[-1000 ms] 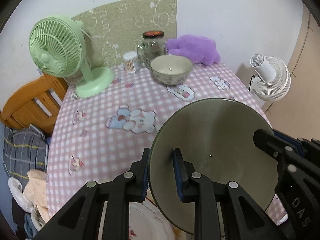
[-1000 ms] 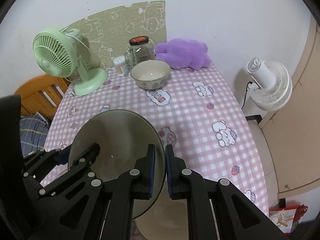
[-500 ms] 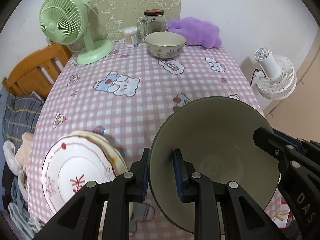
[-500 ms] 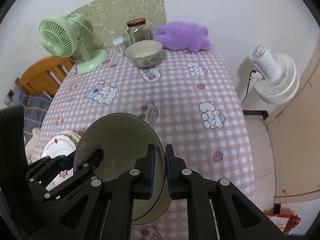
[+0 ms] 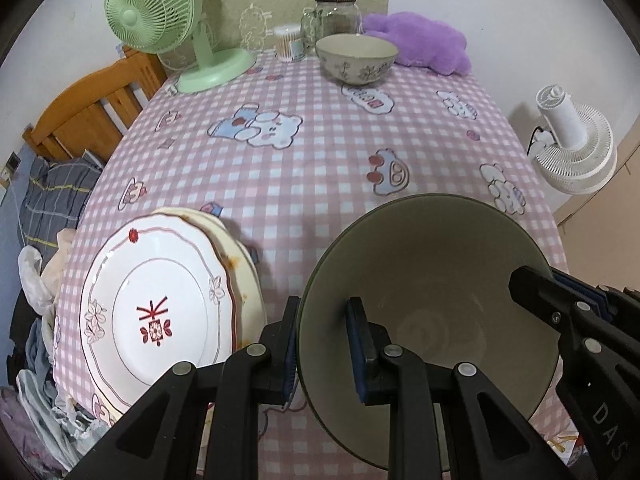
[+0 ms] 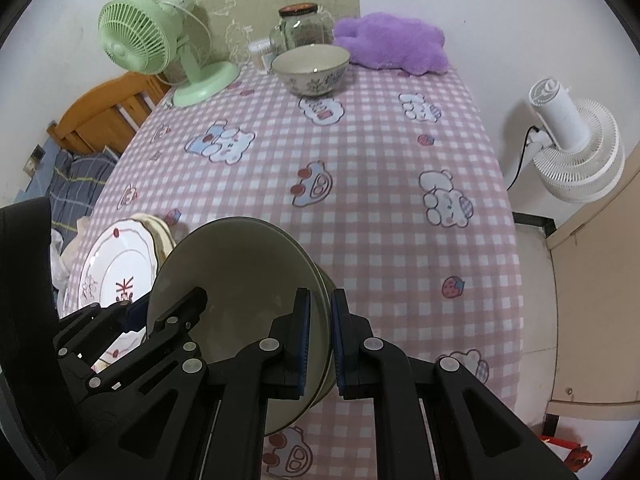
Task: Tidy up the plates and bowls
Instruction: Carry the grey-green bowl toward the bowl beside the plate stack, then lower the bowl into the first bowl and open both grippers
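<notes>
Gripping opposite rims, the left gripper (image 5: 322,344) and right gripper (image 6: 320,336) hold the grey-green bowl (image 5: 432,292). The stacked plates (image 5: 160,312), unseen a second ago, now lie beside it.

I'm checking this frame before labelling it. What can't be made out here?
- Plate stack: how many plates lie under the top one is hidden by it, in both wrist views.
- Large bowl: whether its base touches the tablecloth is hidden by the bowl itself and both grippers.
- Glass jar: contents too small to identify.
- Small container beside it: contents too small to identify.
</notes>
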Demonstrator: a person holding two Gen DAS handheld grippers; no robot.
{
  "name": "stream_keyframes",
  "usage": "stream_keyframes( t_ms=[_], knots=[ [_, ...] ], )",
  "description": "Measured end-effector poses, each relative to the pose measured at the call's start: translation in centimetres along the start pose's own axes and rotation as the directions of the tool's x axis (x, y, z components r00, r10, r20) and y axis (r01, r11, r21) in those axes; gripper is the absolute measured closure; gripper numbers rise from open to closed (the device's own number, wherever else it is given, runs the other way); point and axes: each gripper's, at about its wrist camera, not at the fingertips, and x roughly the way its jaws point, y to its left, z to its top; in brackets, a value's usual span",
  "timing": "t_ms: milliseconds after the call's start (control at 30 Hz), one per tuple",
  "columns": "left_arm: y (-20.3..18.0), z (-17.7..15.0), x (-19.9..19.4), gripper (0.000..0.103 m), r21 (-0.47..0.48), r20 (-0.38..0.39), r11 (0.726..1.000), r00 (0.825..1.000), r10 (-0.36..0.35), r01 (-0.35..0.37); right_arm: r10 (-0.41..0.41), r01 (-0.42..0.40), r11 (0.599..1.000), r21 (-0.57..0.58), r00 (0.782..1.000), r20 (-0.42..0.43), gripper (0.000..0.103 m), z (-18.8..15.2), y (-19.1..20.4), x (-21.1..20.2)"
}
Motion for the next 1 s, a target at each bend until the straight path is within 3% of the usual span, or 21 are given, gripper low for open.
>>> stream_keyframes(
  t_ms=[367, 700, 767, 900, 1000],
  knots=[
    [-0.6, -0.5, 1.4, 0.083, 0.038, -0.025, 0.999, 1.000, 0.010, -0.009, -0.014, 0.016, 0.999, 0.036, 0.998, -0.059, 0.090, -0.8, -0.4, 1.9],
    [-1.1, -0.4, 2.2, 0.081, 0.080, -0.012, 0.997, 1.000, 0.003, -0.002, -0.070, 0.072, 0.997, 0.039, 0.997, -0.038, 0.090, -0.5, -0.3, 2.5],
    [-1.1, -0.4, 2.2, 0.068, 0.088, -0.016, 0.996, 1.000, -0.026, 0.027, -0.069, 0.070, 0.997, 0.043, 0.997, -0.032, 0.086, -0.5, -0.1, 2.5],
    [-1.1, -0.7, 1.9, 0.063, 0.112, -0.022, 0.992, 0.998, -0.059, 0.061, -0.089, 0.092, 0.993, 0.069, 0.995, -0.046, 0.086, -0.5, -0.1, 2.5],
    [-0.7, -0.6, 1.4, 0.045, 0.118, -0.037, 0.988, 0.995, -0.098, 0.102, -0.074, 0.080, 0.990, 0.114, 0.996, -0.056, 0.079, -0.6, -0.2, 2.3]
  ],
)
